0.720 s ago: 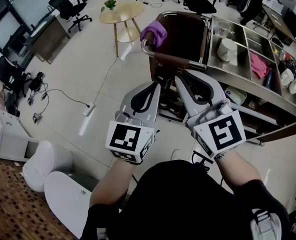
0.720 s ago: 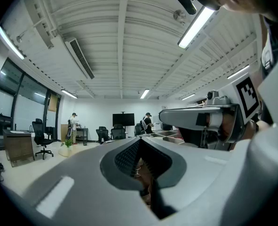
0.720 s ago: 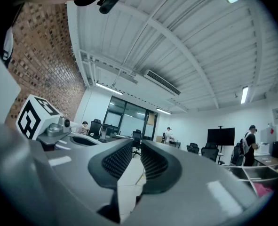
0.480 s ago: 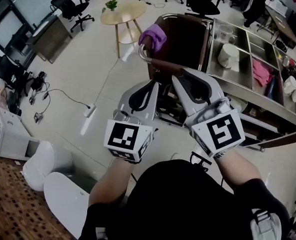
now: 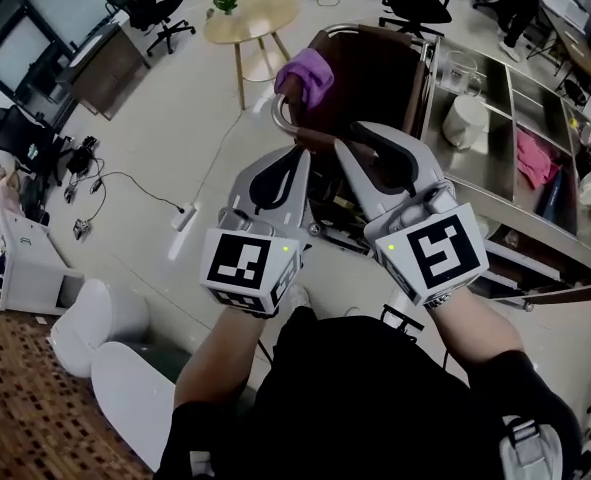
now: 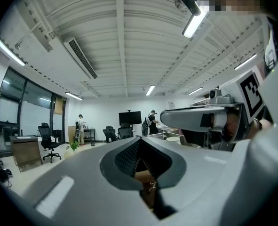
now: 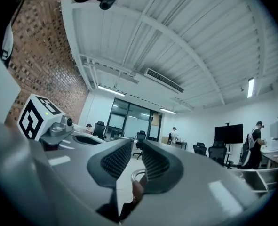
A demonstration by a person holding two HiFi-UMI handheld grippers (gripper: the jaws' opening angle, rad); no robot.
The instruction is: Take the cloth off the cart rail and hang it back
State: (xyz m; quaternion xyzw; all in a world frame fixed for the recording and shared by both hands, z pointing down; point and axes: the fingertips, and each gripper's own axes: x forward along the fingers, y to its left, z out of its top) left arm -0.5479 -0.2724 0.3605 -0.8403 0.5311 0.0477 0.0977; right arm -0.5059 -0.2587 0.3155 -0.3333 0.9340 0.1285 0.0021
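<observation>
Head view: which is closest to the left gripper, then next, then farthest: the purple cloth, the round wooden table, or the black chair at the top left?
Starting from the left gripper:
1. purple cloth, just ahead of the jaw tips.
2. round wooden table, beyond the cloth, a little to the left.
3. black chair, far off at the upper left.

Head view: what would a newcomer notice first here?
The left gripper and right gripper fill the centre, side by side and pointing away from the person. Just beyond their tips, a purple cloth is draped over the curved cart rail. To the right, a pink cloth lies in the steel cart.
</observation>
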